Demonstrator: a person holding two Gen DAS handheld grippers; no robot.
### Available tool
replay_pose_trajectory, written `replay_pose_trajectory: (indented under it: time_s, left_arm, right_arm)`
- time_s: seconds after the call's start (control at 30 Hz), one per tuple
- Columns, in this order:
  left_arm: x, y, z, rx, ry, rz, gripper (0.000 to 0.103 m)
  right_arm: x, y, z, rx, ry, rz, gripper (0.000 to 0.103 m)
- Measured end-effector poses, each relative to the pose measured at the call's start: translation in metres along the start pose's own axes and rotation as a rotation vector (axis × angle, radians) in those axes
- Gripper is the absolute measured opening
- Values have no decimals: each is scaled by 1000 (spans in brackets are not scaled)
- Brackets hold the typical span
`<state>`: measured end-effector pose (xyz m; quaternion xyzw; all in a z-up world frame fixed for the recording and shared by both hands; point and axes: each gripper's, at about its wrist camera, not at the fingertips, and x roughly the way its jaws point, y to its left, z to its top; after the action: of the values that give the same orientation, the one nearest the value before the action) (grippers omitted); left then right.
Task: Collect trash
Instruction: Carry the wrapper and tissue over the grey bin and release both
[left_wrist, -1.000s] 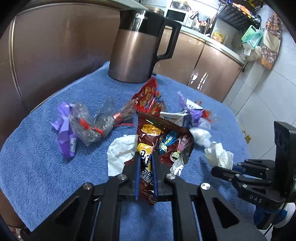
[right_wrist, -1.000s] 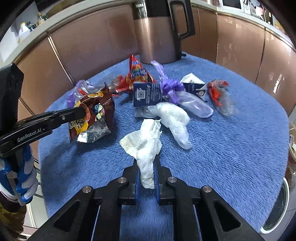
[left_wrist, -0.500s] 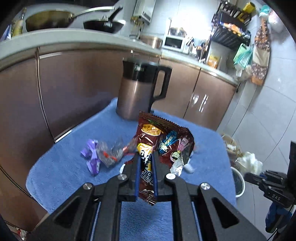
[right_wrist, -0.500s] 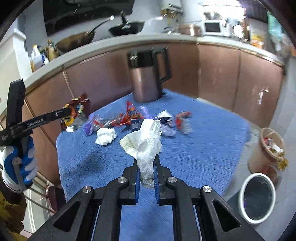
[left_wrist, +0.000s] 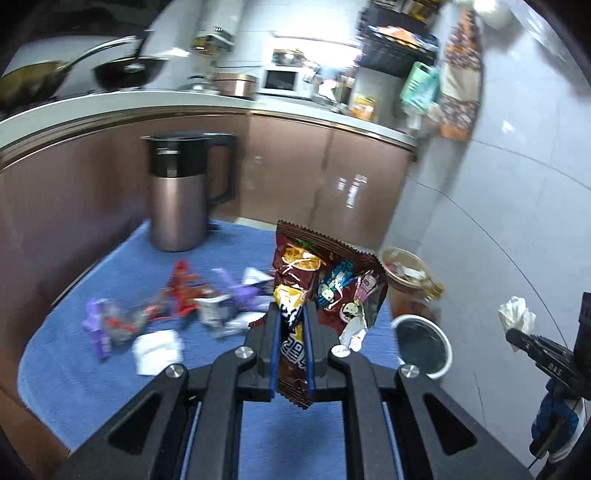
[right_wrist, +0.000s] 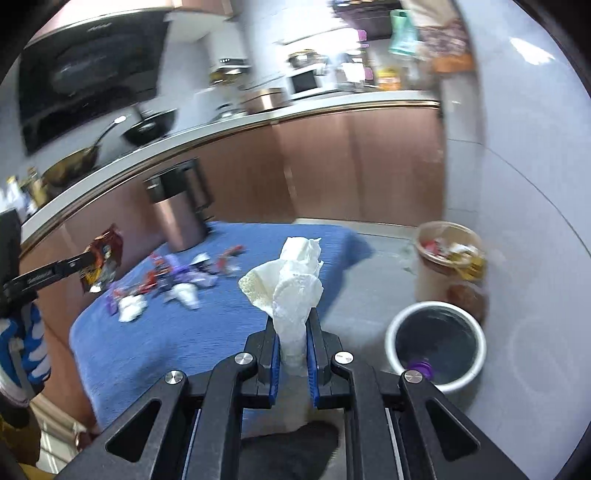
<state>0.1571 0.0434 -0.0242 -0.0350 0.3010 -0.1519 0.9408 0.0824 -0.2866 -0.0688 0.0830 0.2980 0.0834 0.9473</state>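
- left gripper (left_wrist: 291, 332) clamped on a snack wrapper (left_wrist: 325, 291), right gripper (right_wrist: 293, 343) pinching a tissue (right_wrist: 291, 288) – both held up off the blue table (right_wrist: 184, 332)
- brown bin (right_wrist: 448, 251) already has trash
- several wrappers left on the table, blurry – maybe six-ish

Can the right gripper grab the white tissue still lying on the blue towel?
Probably not right now. The right gripper is shut on a crumpled tissue, so its jaws are full, and the tissue on the towel lies off toward its left.

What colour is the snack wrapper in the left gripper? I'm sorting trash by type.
Dark brown snack wrapper with yellow and cartoon prints; clearest in the left wrist view.
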Motion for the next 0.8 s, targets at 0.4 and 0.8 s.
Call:
replay_pose_trajectory:
  time_s: [0.4, 0.8]
  left_arm:
    - [131, -147, 2, 177, 185, -176, 10]
    - [281, -262, -7, 270, 345, -248, 11]
  right_arm:
    - [41, -105, -31, 213, 46, -148, 12]
    - [122, -206, -34, 317, 137, -246, 15]
